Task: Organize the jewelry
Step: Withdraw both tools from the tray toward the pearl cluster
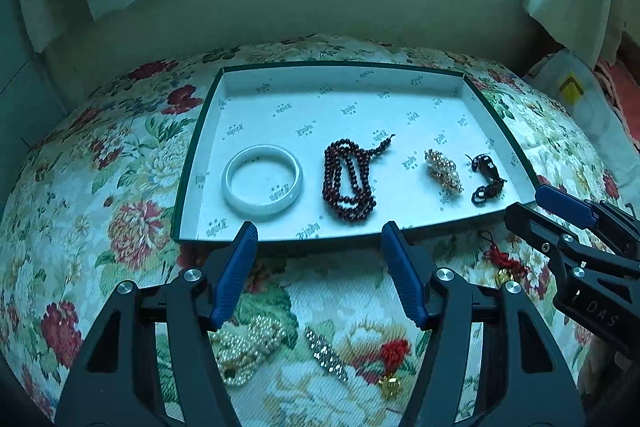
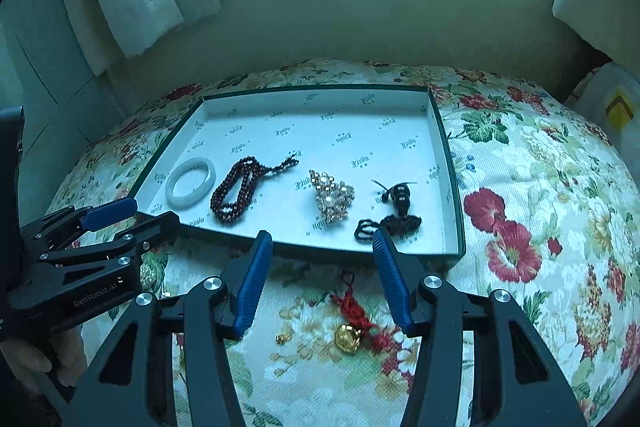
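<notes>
The bed's cloth (image 2: 520,167) is white with big red flowers and green leaves. The flat box tray (image 1: 400,79) is white inside with small dark printed marks and has a dark green rim. In it lie a milky white bangle (image 1: 262,179), dark red beads (image 1: 348,179), a gold and pearl clip (image 2: 332,201) and a black knotted charm (image 2: 394,215). Near the bed's front edge sits a red knot with a gold bell (image 2: 352,323). Both claws have blue pads (image 2: 250,287) on black arms.

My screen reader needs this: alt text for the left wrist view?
A shallow white tray on a floral cloth holds a white bangle, dark red beads, a gold cluster and a black knotted cord; the open left gripper hovers before it.
</notes>
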Demonstrator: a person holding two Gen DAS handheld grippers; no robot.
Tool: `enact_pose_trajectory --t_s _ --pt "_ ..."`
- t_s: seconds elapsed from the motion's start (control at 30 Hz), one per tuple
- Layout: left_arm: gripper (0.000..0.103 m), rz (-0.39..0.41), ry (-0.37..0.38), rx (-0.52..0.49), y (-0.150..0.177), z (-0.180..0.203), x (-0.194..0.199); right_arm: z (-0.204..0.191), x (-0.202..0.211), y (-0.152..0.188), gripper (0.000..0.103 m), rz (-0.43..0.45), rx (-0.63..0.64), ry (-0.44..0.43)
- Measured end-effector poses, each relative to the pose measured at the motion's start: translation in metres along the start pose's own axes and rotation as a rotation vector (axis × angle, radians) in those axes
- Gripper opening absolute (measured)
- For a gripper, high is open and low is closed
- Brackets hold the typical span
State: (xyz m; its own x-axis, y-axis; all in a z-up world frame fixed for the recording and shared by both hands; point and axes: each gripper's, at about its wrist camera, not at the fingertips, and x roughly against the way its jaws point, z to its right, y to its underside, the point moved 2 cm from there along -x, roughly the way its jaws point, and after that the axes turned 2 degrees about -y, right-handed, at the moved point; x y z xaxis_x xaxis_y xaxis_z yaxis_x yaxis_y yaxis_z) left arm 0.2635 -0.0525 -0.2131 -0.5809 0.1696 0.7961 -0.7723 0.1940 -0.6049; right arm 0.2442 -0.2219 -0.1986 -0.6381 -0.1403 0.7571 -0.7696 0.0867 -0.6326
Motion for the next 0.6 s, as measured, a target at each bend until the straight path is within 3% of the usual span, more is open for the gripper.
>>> enact_pose_trajectory --t_s 0.17,0.43,0.6 --pt "0.064 -0.028 -0.015 0.021 0.027 -0.009 0.013 -0.010 0.008 0.026 0.051 -0.032 0.013 0.001" --pt "0.064 -0.075 -0.030 0.053 0.067 -0.021 0.026 -0.039 0.007 0.059 0.031 -0.105 0.081 -0.044" --pt "0.064 -0.098 -0.046 0.059 0.082 -0.031 0.029 -0.056 -0.004 0.065 0.028 -0.137 0.117 -0.072"
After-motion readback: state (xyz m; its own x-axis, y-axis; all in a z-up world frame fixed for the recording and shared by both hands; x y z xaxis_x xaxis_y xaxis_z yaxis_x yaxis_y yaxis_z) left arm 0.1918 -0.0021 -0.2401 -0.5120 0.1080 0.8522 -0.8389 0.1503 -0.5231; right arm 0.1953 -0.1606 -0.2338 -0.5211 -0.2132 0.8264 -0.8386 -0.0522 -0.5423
